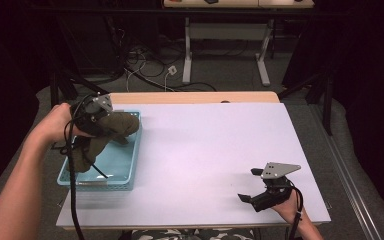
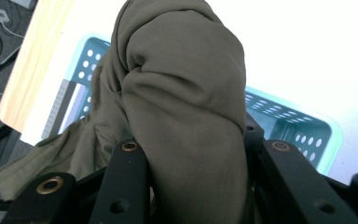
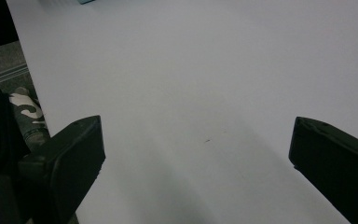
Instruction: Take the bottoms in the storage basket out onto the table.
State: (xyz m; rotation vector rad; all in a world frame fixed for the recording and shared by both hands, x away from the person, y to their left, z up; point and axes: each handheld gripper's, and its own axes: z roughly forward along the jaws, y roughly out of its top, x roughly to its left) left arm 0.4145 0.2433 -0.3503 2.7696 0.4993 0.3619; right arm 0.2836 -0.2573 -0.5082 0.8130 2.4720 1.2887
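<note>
Left gripper (image 2: 191, 186) is clamped on one olive-brown cloth (image 2: 182, 93) — bunched, creased, held above one pale blue basket (image 1: 125, 167) at the tabletop's (image 1: 205, 150) left edge; right gripper (image 1: 251, 186) rests with jaws wide apart.

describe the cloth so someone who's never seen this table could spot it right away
Start at the white table and find the light blue basket at its left edge. The olive-brown cloth hangs bunched over it, pinched in the left claw; it is the only soft, dark, crumpled thing there.
</note>
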